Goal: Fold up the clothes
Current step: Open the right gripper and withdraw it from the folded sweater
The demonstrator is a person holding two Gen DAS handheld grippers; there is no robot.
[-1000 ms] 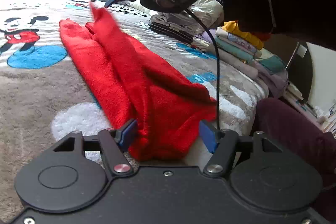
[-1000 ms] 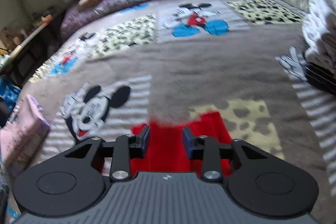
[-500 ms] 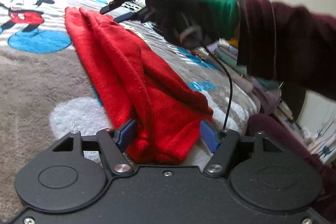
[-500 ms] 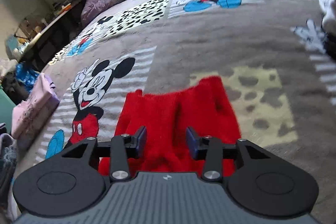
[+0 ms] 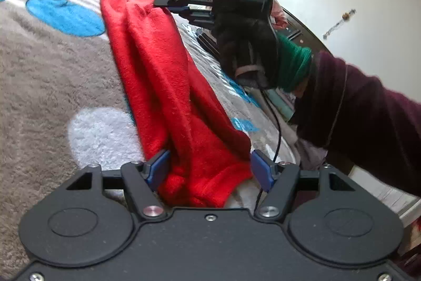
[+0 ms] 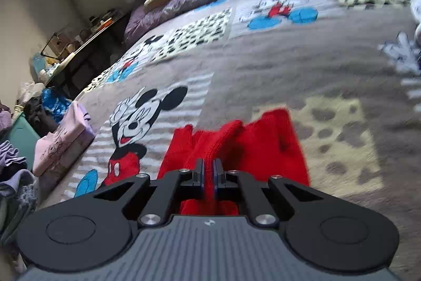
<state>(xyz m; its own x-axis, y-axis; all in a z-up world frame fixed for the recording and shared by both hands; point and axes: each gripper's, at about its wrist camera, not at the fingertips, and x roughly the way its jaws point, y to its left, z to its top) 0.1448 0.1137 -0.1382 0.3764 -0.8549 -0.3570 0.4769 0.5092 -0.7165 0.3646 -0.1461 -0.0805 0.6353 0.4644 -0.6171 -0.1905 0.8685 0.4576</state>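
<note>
Lengthwise, the red garment point(image 5: 168, 86) runs along the cartoon-print blanket point(image 5: 52, 75) from about 6 o'clock in the left wrist view up toward 11 o'clock, bunched into long ridges, not spread flat. Its near end sits between the spread fingers of the left gripper point(image 5: 208, 167): the jaws stand wide apart with the cloth lying in the gap, brushing the left blue pad, and nothing is clamped there. At the far end, the right gripper point(image 5: 171, 5) reaches in from 2 o'clock, carried by a gloved hand point(image 5: 244, 49), and in its own view its jaws are drawn together on a raised fold of the red knit, which rises from between the pads toward 12 o'clock. So one end is pinched and the other only straddled. The coming move probably turns on that long axis: each gripper sits at an opposite end of it, and bringing one end to the other would halve the garment. The left one would likely need to close on the near end first, or that end may drag or stay behind. Stacks of folded clothes point(image 5: 279, 102) lie beyond, near 3 o'clock, well apart.
</note>
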